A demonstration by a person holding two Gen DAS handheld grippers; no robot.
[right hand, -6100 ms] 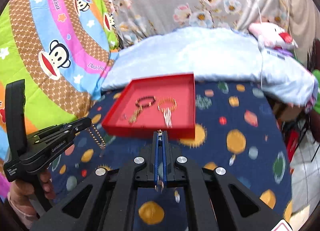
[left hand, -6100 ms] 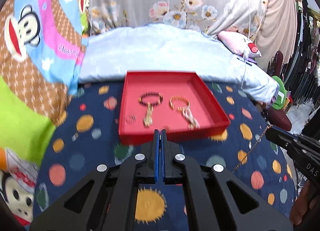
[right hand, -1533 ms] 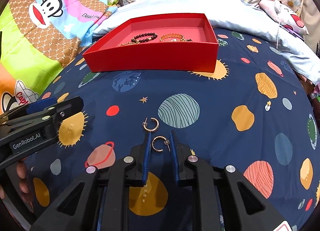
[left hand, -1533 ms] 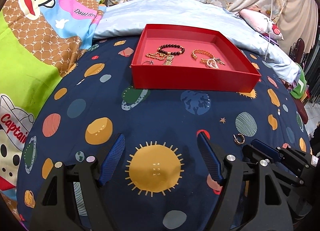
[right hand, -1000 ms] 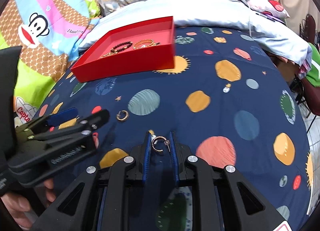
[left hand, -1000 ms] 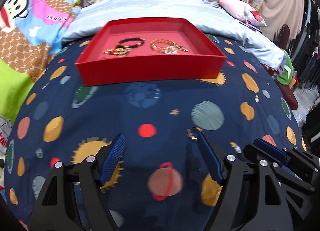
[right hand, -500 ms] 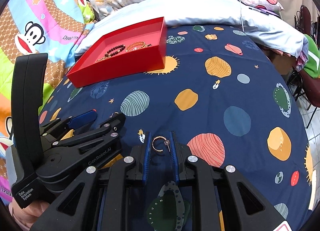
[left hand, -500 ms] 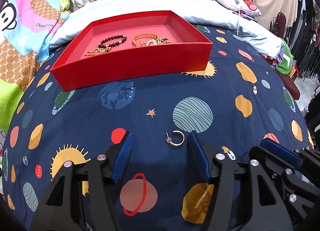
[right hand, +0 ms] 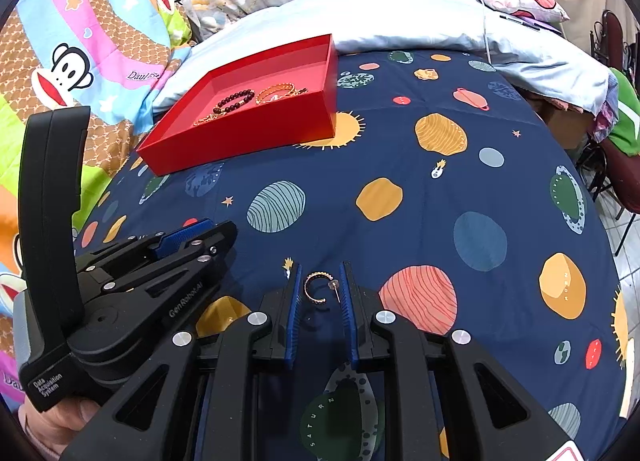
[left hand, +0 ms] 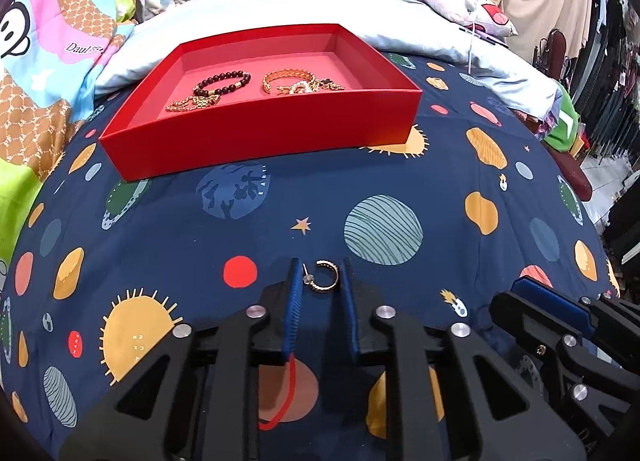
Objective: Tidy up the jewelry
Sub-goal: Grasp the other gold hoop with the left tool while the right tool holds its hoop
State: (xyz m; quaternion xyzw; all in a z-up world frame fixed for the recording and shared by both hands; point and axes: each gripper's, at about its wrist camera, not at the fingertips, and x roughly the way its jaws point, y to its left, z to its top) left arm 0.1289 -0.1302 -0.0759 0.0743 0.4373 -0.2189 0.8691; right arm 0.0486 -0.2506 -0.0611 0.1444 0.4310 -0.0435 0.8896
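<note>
Left tool [left hand: 320, 279] clamped on a gold hoop earring [left hand: 325, 276]; right tool [right hand: 320, 285] pinching a second hoop earring [right hand: 318, 288]. Red tray [left hand: 280, 133] at 12 o'clock on the planet-print bedspread [left hand: 400, 181], holding a beaded bracelet [left hand: 222, 82] and gold bracelet [left hand: 286, 75].

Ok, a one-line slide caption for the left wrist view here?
Left gripper closed around a gold hoop earring on the planet-print bedspread, red tray of bracelets beyond.

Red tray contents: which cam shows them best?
Left wrist. The red tray faces it squarely, so bracelets separate clearly. Right wrist shows the tray obliquely, left of centre, bracelets bunched.
</note>
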